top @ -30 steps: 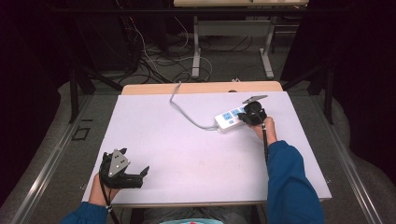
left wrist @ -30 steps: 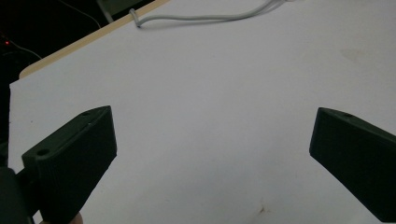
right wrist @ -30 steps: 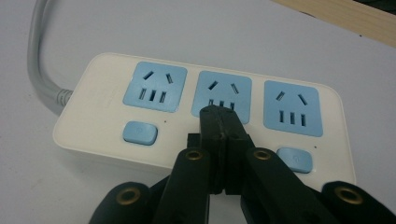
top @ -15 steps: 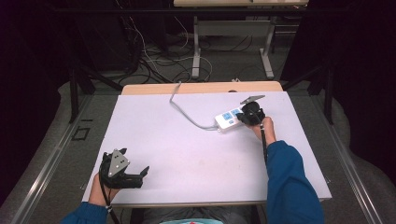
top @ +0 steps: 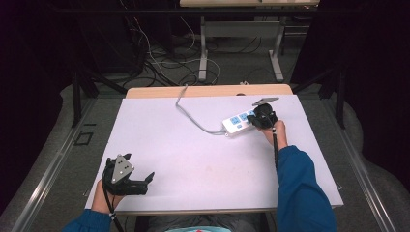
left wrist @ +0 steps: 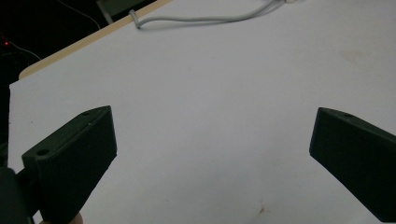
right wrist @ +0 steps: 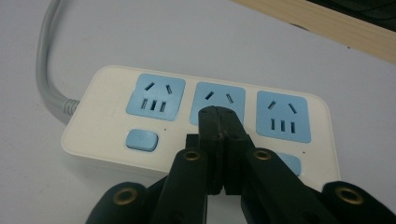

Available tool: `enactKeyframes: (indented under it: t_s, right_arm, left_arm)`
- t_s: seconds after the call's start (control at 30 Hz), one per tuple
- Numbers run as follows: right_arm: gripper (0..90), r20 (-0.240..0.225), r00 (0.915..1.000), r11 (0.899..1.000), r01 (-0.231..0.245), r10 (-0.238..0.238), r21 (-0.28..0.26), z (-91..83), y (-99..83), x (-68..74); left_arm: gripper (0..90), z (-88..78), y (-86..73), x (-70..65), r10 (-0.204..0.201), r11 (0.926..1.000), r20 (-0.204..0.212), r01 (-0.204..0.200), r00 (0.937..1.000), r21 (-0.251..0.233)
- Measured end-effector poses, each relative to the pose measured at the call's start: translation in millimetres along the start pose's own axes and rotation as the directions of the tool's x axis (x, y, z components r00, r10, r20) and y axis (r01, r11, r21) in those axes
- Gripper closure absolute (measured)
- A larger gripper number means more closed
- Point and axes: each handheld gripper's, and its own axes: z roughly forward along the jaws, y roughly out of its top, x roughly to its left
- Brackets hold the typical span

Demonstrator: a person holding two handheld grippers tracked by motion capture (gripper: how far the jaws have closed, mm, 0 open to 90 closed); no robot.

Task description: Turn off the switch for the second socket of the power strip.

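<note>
A cream power strip [right wrist: 107, 114] with three blue socket faces and blue buttons lies on the white table at the far right [top: 235, 123]. Its grey cable [top: 193, 116] runs off toward the back edge. My right gripper [right wrist: 218, 116] is shut with nothing between its jaws. Its joined tips sit over the lower part of the middle socket [right wrist: 219, 95] and hide what is below them. From above, that gripper [top: 262, 119] covers the strip's right end. My left gripper [top: 147, 182] stands open near the front left, its jaws wide apart over bare table [left wrist: 212, 140].
The white tabletop [top: 193, 159] has a wooden strip [top: 208, 91] along its back edge. The strip's grey cable [left wrist: 196, 18] shows far off in the left gripper view. Beyond the table are dark floor, loose cables and another table's legs [top: 203, 48].
</note>
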Motion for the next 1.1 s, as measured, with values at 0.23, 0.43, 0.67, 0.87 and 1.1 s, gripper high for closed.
enactKeyframes:
  t_s: [0.23, 0.43, 0.67, 0.87, 1.1]
  right_arm:
    - [73.6, -0.028, 0.9995, 1.0, -0.015, 0.014, -0.022, -13.0, 5.9, 3.2]
    - [34.3, -0.057, 0.9981, 1.0, -0.025, 0.024, -0.013, -20.5, 7.5, 6.0]
    - [11.1, -0.088, 0.9959, 0.999, -0.022, 0.019, -0.038, -28.4, 10.1, 11.7]
    - [0.0, -0.133, 0.991, 0.999, -0.019, 0.013, -0.044, -33.9, 10.6, 14.8]
    - [0.0, -0.162, 0.9864, 0.998, -0.036, 0.027, -0.052, -43.0, 9.0, 20.2]
  left_arm:
    - [0.6, -0.9, -0.1, -0.1, -0.001, 1.0, 0.003, 0.001, 1.0, 0.003]
    - [0.6, -1.2, -0.4, 0.0, 0.001, 1.0, 0.003, -0.001, 1.0, 0.001]
    - [0.6, -1.5, -0.5, -0.2, 0.001, 1.0, -0.001, -0.001, 1.0, 0.0]
    - [0.5, -1.6, -0.4, -0.6, 0.002, 1.0, 0.004, -0.002, 1.0, 0.005]
    - [0.5, -2.1, -0.4, 0.4, 0.006, 1.0, 0.002, -0.006, 1.0, 0.003]
